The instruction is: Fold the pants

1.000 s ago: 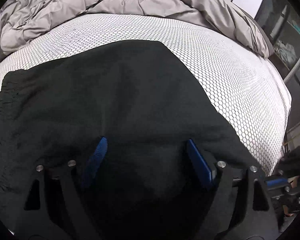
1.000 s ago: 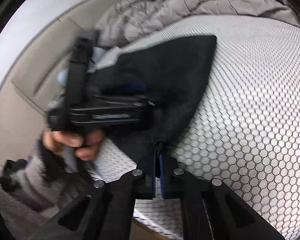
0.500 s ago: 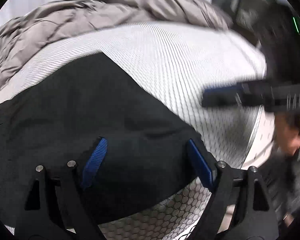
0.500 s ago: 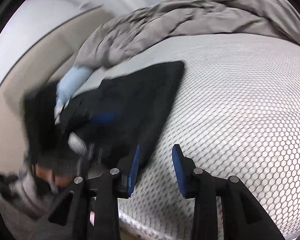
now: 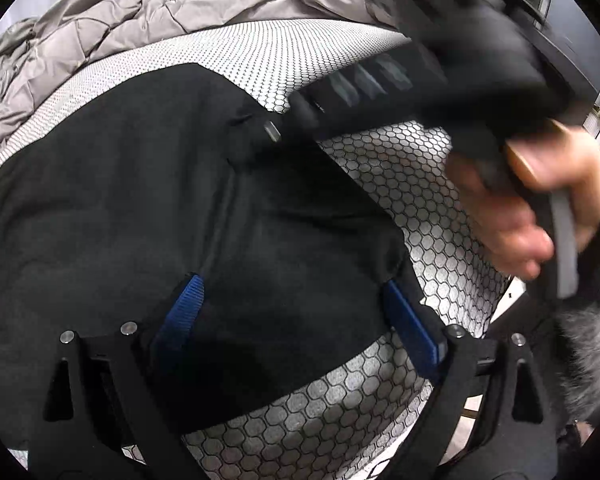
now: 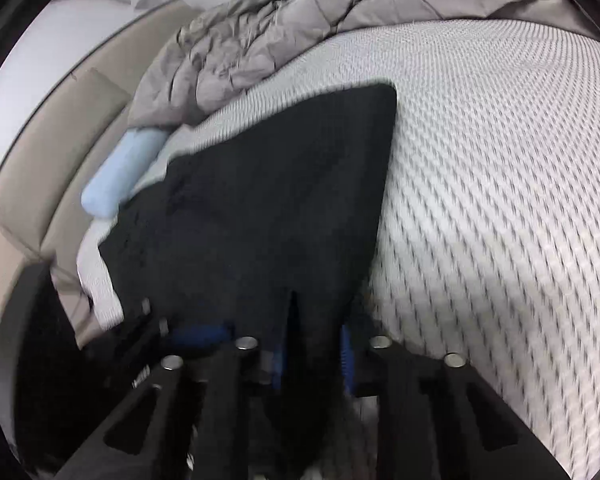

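On the bed (image 6: 500, 160) my right gripper (image 6: 312, 352) is closing on the pants (image 6: 260, 200) edge; left gripper (image 5: 296, 312) opening wide, empty. Next: lift and fold over, I guess.

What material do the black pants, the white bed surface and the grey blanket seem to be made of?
Black pants: probably a soft, matte knit or fleece; they reflect no light and fold in smooth, rounded creases.
White bed surface: looks like a woven mesh fabric, with a regular honeycomb pattern of small cells.
Grey blanket: likely a thin, slightly shiny synthetic shell over padding; it is quilted, puffy and finely wrinkled.
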### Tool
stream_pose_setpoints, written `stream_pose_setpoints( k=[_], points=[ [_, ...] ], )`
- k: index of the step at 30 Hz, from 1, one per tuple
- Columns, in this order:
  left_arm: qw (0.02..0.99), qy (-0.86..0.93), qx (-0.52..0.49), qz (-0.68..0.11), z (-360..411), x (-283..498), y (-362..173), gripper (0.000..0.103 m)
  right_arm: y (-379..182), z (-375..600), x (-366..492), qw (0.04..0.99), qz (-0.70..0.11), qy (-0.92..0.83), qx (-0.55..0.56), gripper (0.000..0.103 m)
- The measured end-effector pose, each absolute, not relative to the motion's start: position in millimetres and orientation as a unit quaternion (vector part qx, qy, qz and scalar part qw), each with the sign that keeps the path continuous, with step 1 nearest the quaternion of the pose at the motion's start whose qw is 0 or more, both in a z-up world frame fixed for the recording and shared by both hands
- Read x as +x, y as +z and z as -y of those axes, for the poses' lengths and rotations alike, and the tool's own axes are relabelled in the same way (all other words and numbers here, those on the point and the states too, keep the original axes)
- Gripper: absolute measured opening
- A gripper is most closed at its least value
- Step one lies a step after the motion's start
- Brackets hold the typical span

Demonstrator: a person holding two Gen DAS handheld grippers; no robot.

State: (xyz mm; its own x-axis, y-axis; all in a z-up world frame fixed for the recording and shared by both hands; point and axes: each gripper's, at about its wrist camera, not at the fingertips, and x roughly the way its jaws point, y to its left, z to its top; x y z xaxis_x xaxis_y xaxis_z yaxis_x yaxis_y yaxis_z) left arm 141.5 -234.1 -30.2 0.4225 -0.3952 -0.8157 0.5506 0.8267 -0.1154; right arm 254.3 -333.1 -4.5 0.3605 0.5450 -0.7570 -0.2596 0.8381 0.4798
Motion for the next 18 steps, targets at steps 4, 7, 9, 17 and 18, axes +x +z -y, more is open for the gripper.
stream_pose_setpoints(
  k=[4,7,9,17,18],
  points=[
    [0.837,-0.287,0.089,-0.456,232,141,-32,0.091,-8,340,282,0.814,-0.502,0.229,0.18,0.019],
    [0.838,-0.291,0.087,-0.452,229,140,-29,0.091,-16,346,294,0.807,-0.509,0.206,0.218,0.021],
    [0.84,-0.297,0.079,-0.447,224,141,-27,0.091,-12,350,291,0.804,-0.513,0.207,0.218,0.024],
    [0.84,-0.299,0.068,-0.447,212,150,-23,0.091,-6,369,219,0.778,-0.521,0.3,0.182,0.043],
    [0.84,-0.298,0.071,-0.447,214,148,-23,0.092,-7,365,216,0.781,-0.515,0.307,0.172,0.041]
  ],
)
